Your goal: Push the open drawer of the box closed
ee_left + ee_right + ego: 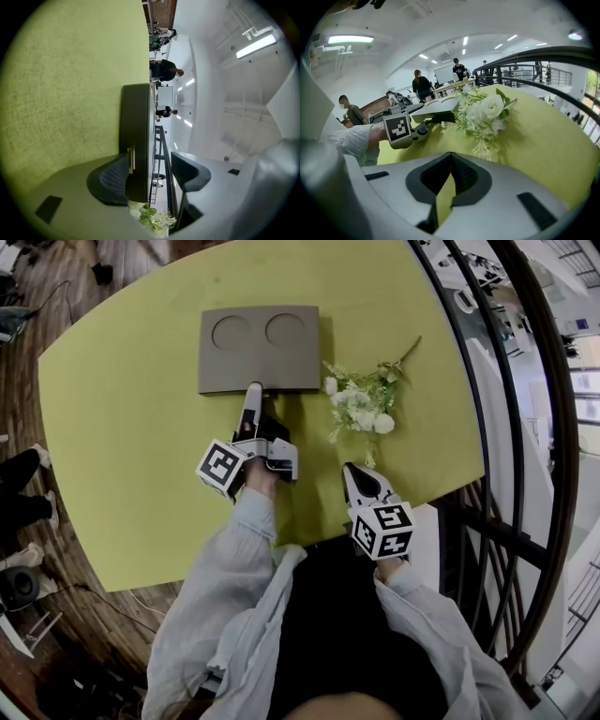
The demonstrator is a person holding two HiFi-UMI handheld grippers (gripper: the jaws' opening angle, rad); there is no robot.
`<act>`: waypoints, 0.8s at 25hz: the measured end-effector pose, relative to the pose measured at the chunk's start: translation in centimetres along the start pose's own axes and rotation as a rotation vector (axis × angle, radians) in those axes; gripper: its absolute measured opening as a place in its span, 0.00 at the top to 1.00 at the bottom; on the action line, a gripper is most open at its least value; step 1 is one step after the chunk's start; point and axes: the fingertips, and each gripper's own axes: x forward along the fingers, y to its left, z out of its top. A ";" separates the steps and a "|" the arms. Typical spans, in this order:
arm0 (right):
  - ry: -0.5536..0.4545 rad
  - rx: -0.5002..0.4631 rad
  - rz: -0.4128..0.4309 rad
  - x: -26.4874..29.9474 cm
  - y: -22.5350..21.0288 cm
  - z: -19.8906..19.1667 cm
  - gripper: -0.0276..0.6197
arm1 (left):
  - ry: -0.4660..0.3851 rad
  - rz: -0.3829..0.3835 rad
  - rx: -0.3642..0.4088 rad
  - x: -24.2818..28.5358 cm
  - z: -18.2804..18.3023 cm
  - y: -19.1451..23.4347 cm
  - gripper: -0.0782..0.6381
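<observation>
On my left gripper (151, 169) the jaws stand wide apart, holding nothing, tips at the drawer front (138, 136) of the box (260, 351) on the table (122, 427). The front looks flush, so I judge the push done; next I should back away level. My right gripper (449, 180) sits closed and empty.

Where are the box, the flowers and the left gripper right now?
box (260, 371), head view, bare top below the two round recesses.
flowers (361, 411), head view, white blooms in the bunch's middle.
left gripper (151, 169), left gripper view, midway between its open fingertips.
</observation>
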 end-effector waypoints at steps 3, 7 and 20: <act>-0.006 -0.007 0.001 0.0 0.0 0.2 0.95 | -0.002 -0.005 -0.012 0.2 0.0 0.1 0.49; -0.015 -0.020 0.007 -0.3 0.2 0.5 0.95 | 0.014 -0.015 -0.018 0.4 0.1 0.0 0.48; -0.072 -0.073 0.164 -0.9 2.8 1.9 0.95 | 0.092 -0.078 0.182 -8.0 -2.2 -3.5 0.47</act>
